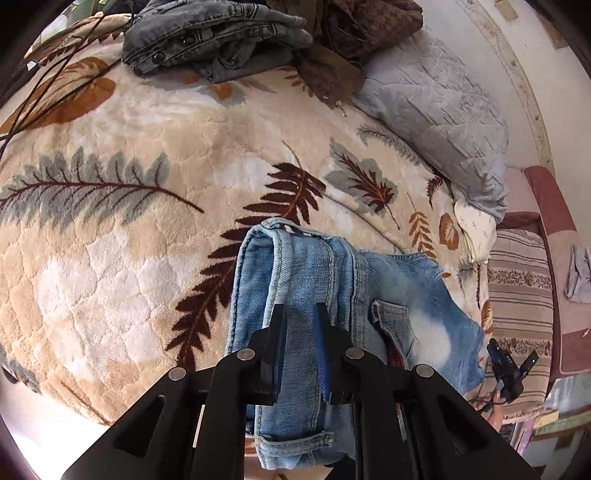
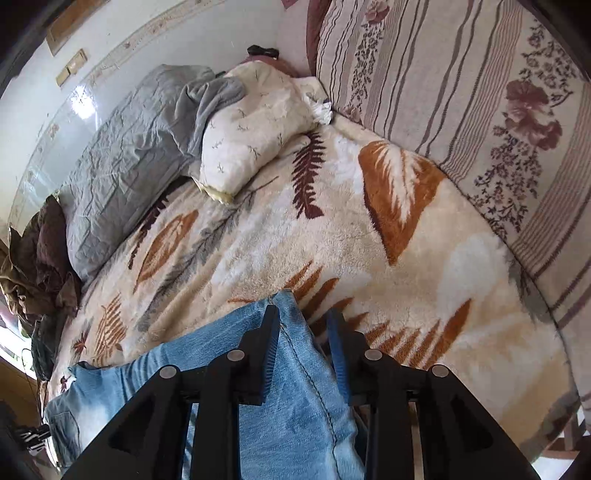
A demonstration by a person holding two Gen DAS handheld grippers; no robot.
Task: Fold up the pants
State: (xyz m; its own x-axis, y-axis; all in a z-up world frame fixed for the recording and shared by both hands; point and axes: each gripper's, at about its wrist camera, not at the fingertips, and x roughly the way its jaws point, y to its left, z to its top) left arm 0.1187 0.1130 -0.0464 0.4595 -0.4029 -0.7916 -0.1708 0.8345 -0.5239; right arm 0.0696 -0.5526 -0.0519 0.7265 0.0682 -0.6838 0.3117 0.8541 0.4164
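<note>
We count one pair of light blue jeans (image 1: 295, 280) on the bed, spread over a cream blanket (image 1: 110, 258) printed with brown and grey leaves. Two other garment heaps sit at the far edge of the blanket: one bundle of dark grey jeans (image 1: 207, 40) and one brown garment (image 1: 354, 33) touching it. One grey quilted pillow (image 2: 122, 162) and one cream pillow (image 2: 258, 129) lie along the wall, the two touching. One striped floral cushion (image 2: 461, 92) stands beside the bed.

From the left wrist view, the left tongs (image 1: 299, 314) stand narrowly apart with a folded band of the jeans between the two pads; we cannot tell whether the pads press on the cloth.

From the right wrist view, the right tongs (image 2: 303, 317) stand partly open over a leg end of the jeans. The denim passes between the fingers with a gap at the blue pad, so nothing is clamped.
</note>
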